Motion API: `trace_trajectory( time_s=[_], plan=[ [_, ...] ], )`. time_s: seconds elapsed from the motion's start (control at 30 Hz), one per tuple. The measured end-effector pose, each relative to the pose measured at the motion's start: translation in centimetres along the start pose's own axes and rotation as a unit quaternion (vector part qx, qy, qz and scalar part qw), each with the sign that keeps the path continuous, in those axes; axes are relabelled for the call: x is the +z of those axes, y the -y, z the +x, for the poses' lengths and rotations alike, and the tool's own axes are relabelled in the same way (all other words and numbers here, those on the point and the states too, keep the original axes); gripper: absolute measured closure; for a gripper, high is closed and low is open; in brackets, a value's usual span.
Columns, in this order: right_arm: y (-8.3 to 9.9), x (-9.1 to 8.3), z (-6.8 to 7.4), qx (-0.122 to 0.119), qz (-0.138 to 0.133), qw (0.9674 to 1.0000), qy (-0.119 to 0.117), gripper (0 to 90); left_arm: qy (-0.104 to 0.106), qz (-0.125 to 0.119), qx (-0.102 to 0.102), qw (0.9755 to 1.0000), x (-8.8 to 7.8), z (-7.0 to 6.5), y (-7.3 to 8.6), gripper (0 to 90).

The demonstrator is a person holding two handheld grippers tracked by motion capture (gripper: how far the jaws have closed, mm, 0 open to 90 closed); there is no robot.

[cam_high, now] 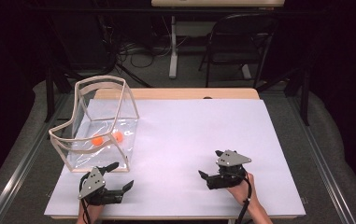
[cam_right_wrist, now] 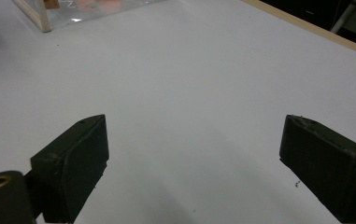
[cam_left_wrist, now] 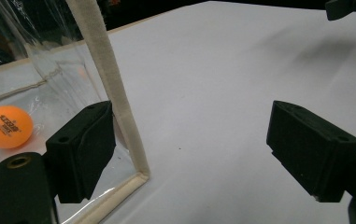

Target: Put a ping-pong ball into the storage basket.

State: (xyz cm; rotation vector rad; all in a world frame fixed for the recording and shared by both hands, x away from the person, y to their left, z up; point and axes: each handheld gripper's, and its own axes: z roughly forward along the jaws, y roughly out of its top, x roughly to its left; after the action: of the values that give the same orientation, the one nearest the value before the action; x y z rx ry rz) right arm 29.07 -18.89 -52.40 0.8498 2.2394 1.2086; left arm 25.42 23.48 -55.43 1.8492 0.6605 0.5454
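A clear plastic container (cam_high: 102, 119) with beige trim stands at the table's left and holds two orange balls (cam_high: 97, 140) (cam_high: 117, 136). My left gripper (cam_high: 122, 175) is open just in front of its near right corner. In the left gripper view the beige corner strip (cam_left_wrist: 119, 102) rises right beside my left jaw, and one orange ball (cam_left_wrist: 5, 127) lies behind the clear wall. Nothing sits between the fingers of the left gripper (cam_left_wrist: 199, 149). My right gripper (cam_high: 210, 163) is open over bare table at the front right, and the right gripper (cam_right_wrist: 196, 163) is empty.
A white sheet (cam_high: 189, 135) covers the wooden table (cam_high: 175, 93). The container's corner (cam_right_wrist: 40, 16) shows far off at the top left of the right gripper view. A black folding chair (cam_high: 241, 42) and a table leg (cam_high: 173, 46) stand beyond the far edge.
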Motion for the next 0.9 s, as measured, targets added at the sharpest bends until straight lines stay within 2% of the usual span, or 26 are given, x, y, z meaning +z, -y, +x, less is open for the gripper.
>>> trace_trajectory(
  time_s=[0.33,0.57,0.9],
  plan=[
    [1.5,-1.0,0.1,-0.013,-0.003,0.9998,0.017,6.9,0.000,-0.002,-0.002,1.0000,0.1,0.0,0.1,15.7],
    [2.2,-1.7,0.1,-0.005,-0.009,0.9999,0.014,3.3,0.001,0.000,-0.001,1.0000,0.1,0.0,0.1,15.7],
    [3.0,-2.9,0.5,-0.009,-0.021,0.9996,0.013,1.3,0.002,0.001,-0.001,1.0000,0.1,0.0,0.1,15.7]
  ],
)
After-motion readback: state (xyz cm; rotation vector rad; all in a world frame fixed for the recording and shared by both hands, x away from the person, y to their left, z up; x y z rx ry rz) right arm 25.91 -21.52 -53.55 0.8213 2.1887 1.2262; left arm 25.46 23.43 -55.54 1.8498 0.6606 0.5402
